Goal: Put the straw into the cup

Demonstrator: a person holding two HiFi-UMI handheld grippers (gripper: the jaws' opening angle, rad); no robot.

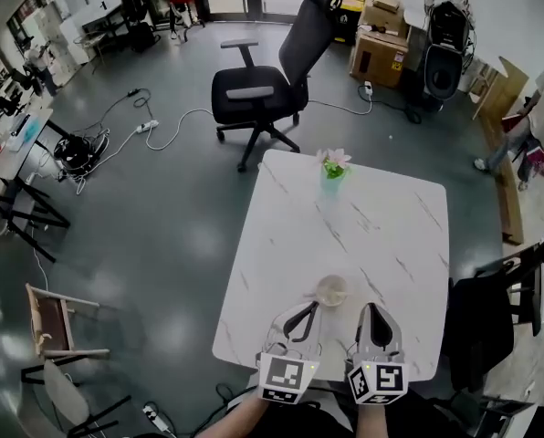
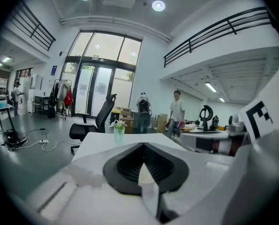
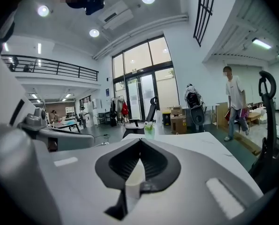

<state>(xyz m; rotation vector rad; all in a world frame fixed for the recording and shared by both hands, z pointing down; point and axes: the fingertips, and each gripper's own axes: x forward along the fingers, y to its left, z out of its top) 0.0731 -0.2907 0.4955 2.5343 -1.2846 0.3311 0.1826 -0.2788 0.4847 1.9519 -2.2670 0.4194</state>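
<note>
A pale cup (image 1: 331,290) stands near the front edge of the white marble table (image 1: 391,235). I cannot make out a straw in any view. My left gripper (image 1: 313,307) sits just left of and behind the cup, with its jaws meeting at the tips. My right gripper (image 1: 371,307) is just right of the cup, also shut. In the left gripper view the left gripper (image 2: 143,144) has its tips together, and so does the right gripper (image 3: 140,141) in its own view. A pale shape shows in the gap behind each pair of tips; I cannot tell what it is.
A green cup with flowers (image 1: 333,173) stands at the table's far edge. A black office chair (image 1: 263,89) is beyond the table. A dark chair (image 1: 491,322) stands at its right side. A person (image 1: 528,126) walks at the far right. A wooden stool (image 1: 57,327) is on the left.
</note>
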